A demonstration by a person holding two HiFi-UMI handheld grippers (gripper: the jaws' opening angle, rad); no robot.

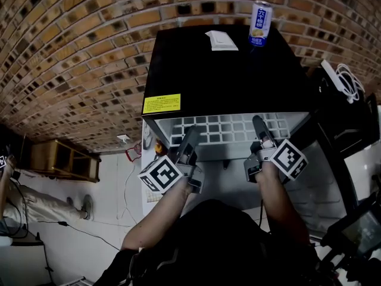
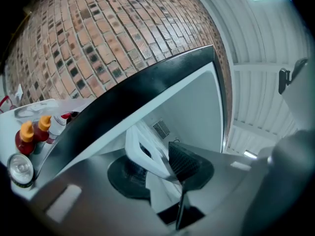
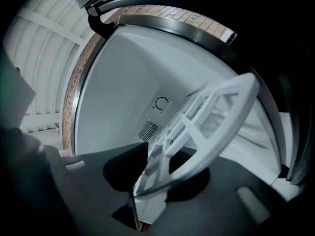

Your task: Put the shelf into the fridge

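The white grid shelf lies level, with its far part inside the open black fridge and its near edge sticking out. My left gripper is shut on the shelf's near left edge and my right gripper on its near right edge. In the left gripper view the shelf's white rim sits between the pads of the left gripper, and the fridge's white inside lies beyond. In the right gripper view the shelf runs slantwise out of the right gripper toward the fridge's back wall.
A drinks can and a white paper sit on the fridge top. The open door at the left holds red bottles. A brick wall stands behind. A wooden rack and a person's legs are on the left.
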